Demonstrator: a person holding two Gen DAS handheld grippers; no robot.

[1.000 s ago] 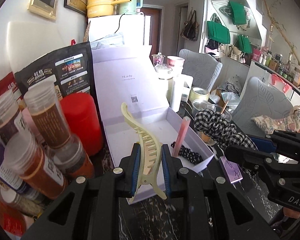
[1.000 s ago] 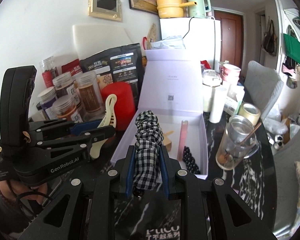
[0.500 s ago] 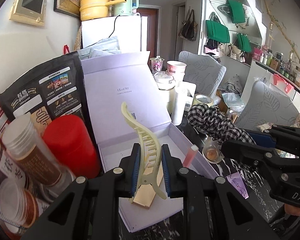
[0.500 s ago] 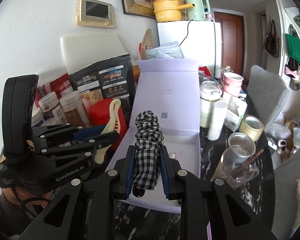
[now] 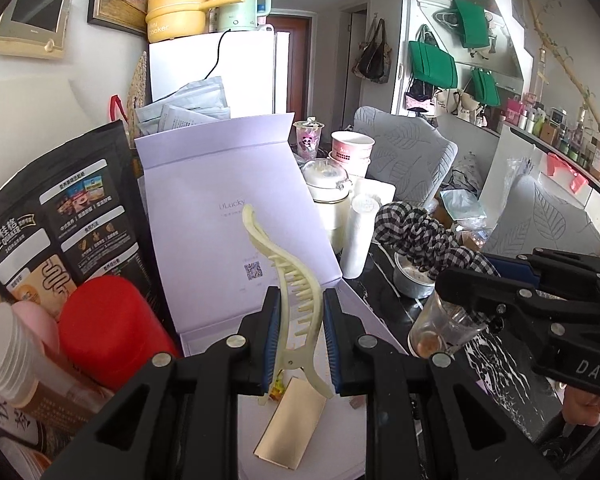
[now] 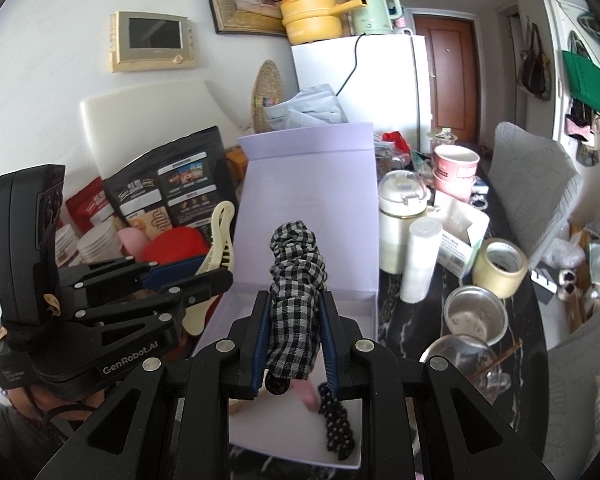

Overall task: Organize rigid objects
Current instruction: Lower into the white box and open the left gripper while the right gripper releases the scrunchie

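Note:
My left gripper [image 5: 298, 340] is shut on a cream hair claw clip [image 5: 288, 280] and holds it upright over the open lavender box [image 5: 220, 240]. A gold card [image 5: 290, 426] lies on the box floor under it. My right gripper [image 6: 294, 336] is shut on a black-and-white checked scrunchie [image 6: 296, 280], also over the box [image 6: 312, 208]. A black beaded band [image 6: 336, 424] and a pink stick [image 6: 306, 394] lie in the box. The right gripper with the scrunchie [image 5: 420, 240] shows at the right of the left wrist view. The left gripper with the clip [image 6: 220, 236] shows at the left of the right wrist view.
A red canister [image 5: 112, 328], a black food pouch [image 5: 60, 216] and jars [image 5: 16, 360] stand left of the box. A white tube [image 6: 418, 260], cream jug [image 6: 400, 220], tape roll [image 6: 500, 268], metal cup [image 6: 476, 316] and glass [image 6: 464, 364] stand to its right on the dark marble table [image 6: 516, 320].
Both grippers have moved forward and lower over the box, each still holding its item. The box lid and the things behind it look closer.

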